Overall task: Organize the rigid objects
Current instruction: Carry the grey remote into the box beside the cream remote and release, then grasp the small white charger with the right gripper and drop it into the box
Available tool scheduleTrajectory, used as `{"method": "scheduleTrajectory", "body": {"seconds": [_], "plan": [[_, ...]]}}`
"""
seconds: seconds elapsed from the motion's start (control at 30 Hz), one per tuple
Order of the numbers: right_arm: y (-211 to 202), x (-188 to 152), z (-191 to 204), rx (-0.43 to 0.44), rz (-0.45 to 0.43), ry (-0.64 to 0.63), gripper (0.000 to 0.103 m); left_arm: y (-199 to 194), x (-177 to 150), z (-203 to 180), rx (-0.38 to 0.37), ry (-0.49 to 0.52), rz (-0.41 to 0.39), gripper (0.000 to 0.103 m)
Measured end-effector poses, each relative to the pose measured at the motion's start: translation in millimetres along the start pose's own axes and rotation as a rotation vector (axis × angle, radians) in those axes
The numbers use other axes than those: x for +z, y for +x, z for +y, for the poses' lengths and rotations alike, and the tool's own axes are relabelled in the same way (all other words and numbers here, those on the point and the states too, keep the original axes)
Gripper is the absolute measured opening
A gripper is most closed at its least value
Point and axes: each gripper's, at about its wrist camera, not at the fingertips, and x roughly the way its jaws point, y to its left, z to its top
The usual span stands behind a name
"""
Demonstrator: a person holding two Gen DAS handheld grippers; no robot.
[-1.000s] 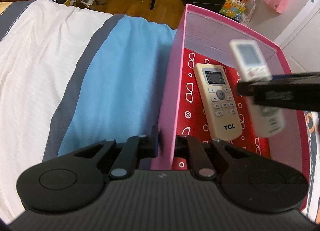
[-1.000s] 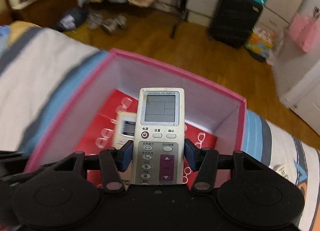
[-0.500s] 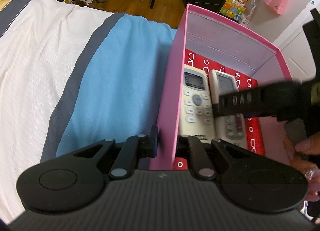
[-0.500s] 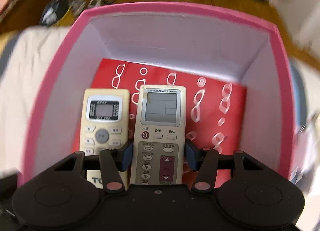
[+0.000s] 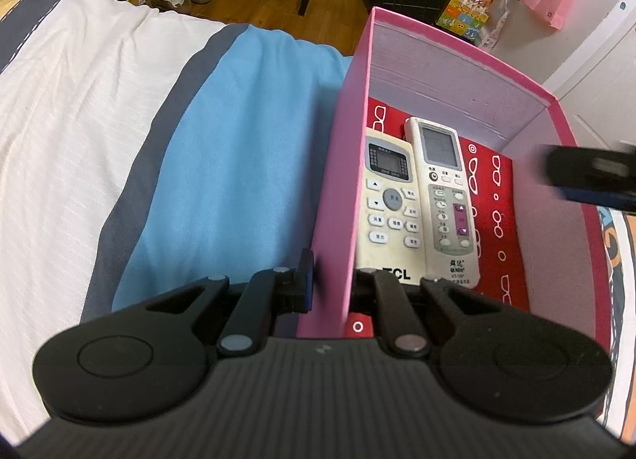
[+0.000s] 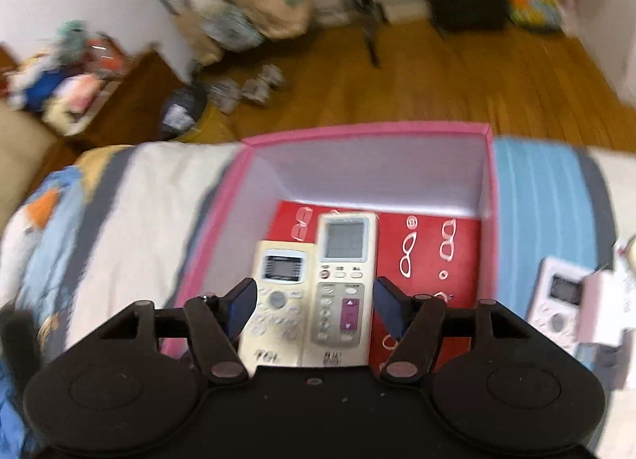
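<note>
The white remote [image 5: 443,200] with a grey screen and a purple button strip lies flat on the pink box's [image 5: 338,188] red floor, just beside the cream TCL remote [image 5: 387,208]. Its long axis runs toward the box's far wall, screen end leading. The left claw [image 5: 330,284] pinches the box's near-left wall. The right claw [image 6: 312,306], its jaws just opened, stands spread above the remotes, holding nothing.

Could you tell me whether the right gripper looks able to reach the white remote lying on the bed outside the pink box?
Probably yes. The right gripper is open and empty above the pink box, and the white remote lies just past the box's wall on the bedspread, though something pale overlaps its far edge.
</note>
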Motion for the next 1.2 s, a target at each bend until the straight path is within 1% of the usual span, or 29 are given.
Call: {"method": "scheduleTrajectory", "body": {"seconds": [0.07,0.17,0.2,0.23,0.3,0.33,0.43,0.5,0.57,0.6,0.67,0.73,0.77,0.8,0.83,0.87,0.9,0.93,1.0,1.1,1.2], "plan": [[-33,-7,-5,-0.019,-0.053,-0.050,0.072,0,0,0,0.005,0.000,0.000,0.010],[-71,-19,-26,-0.030,-0.099,-0.095,0.072,0,-1,-3,0.037,0.017,-0.003,0.010],[-81,-25,-34,-0.032,-0.113,-0.100,0.073,0,0,-4,0.039,0.016,-0.003,0.010],[-94,-33,-42,-0.028,-0.132,-0.105,0.077,0,0,-4,0.042,0.014,-0.003,0.010],[-105,-49,-62,-0.029,-0.164,-0.138,0.078,0,0,-5,0.049,0.015,-0.002,0.010],[-109,-56,-68,-0.046,-0.159,-0.175,0.078,0,0,-5,0.052,0.016,-0.002,0.010],[-93,-78,-82,-0.062,-0.119,-0.298,0.078,-1,-1,-7,0.065,0.021,-0.005,0.010],[-85,-93,-93,-0.034,-0.072,-0.348,0.077,-1,-1,-7,0.075,0.020,-0.007,0.011],[-74,-101,-99,0.002,-0.001,-0.375,0.076,-1,-1,-9,0.095,0.024,-0.011,0.011],[-71,-106,-98,0.017,0.011,-0.399,0.072,-1,-1,-10,0.104,0.030,-0.012,0.011],[-62,-112,-96,0.036,0.023,-0.447,0.070,-1,-1,-13,0.117,0.038,-0.016,0.011],[-49,-112,-94,0.027,0.053,-0.507,0.070,0,-1,-14,0.123,0.049,-0.020,0.011],[-43,-113,-94,0.015,0.053,-0.531,0.070,0,-1,-14,0.124,0.051,-0.021,0.011],[-36,-113,-96,-0.005,0.053,-0.539,0.070,0,-1,-15,0.123,0.049,-0.020,0.011],[-31,-114,-100,-0.013,0.054,-0.534,0.067,0,-1,-15,0.123,0.050,-0.021,0.011],[-25,-113,-104,-0.019,0.061,-0.516,0.064,0,-2,-15,0.125,0.054,-0.022,0.011],[-21,-113,-108,-0.021,0.076,-0.501,0.057,0,-2,-16,0.129,0.061,-0.025,0.011],[-17,-114,-109,-0.018,0.092,-0.499,0.054,0,-2,-16,0.133,0.064,-0.026,0.011],[-14,-119,-108,-0.018,0.094,-0.530,0.052,-1,-2,-16,0.134,0.069,-0.026,0.011],[-8,-122,-102,-0.041,0.096,-0.592,0.052,0,-1,-14,0.128,0.064,-0.025,0.011],[2,-126,-100,-0.049,0.106,-0.614,0.053,1,-1,-15,0.132,0.071,-0.026,0.011]]}}
